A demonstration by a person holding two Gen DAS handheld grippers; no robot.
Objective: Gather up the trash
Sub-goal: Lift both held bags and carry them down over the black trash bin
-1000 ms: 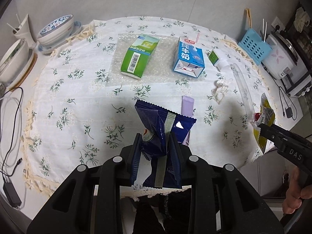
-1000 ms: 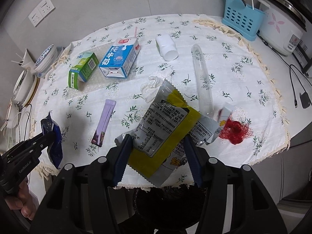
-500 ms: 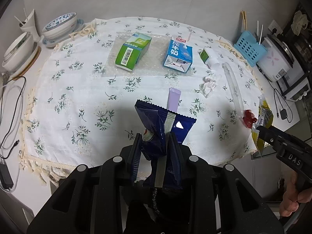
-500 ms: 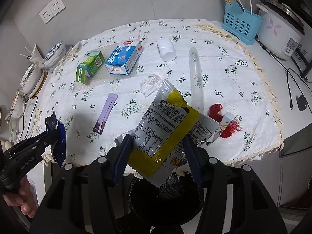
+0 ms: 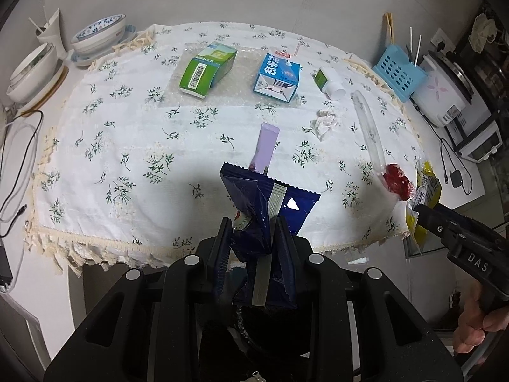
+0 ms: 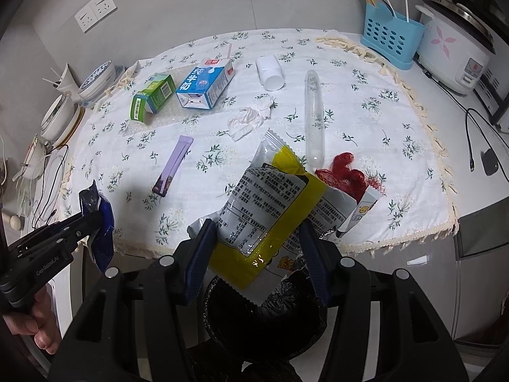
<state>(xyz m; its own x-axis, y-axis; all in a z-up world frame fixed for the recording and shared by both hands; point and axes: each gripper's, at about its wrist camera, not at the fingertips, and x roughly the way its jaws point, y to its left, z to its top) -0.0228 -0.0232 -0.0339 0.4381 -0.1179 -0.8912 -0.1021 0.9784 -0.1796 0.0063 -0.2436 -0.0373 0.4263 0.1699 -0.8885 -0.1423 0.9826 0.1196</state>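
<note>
Left wrist view: the left claw [image 5: 253, 242] is closed on a dark blue wrapper [image 5: 264, 203], held above the near edge of the table [image 5: 95, 146].

Right wrist view: the right claw [image 6: 254, 238] grips a yellow snack bag [image 6: 270, 203] above a black bin [image 6: 264, 324].

The right claw [image 6: 254, 248] grips a yellow snack bag [image 6: 267, 213] above a black bin [image 6: 270, 318], beside the bench [image 6: 397, 165].
</note>
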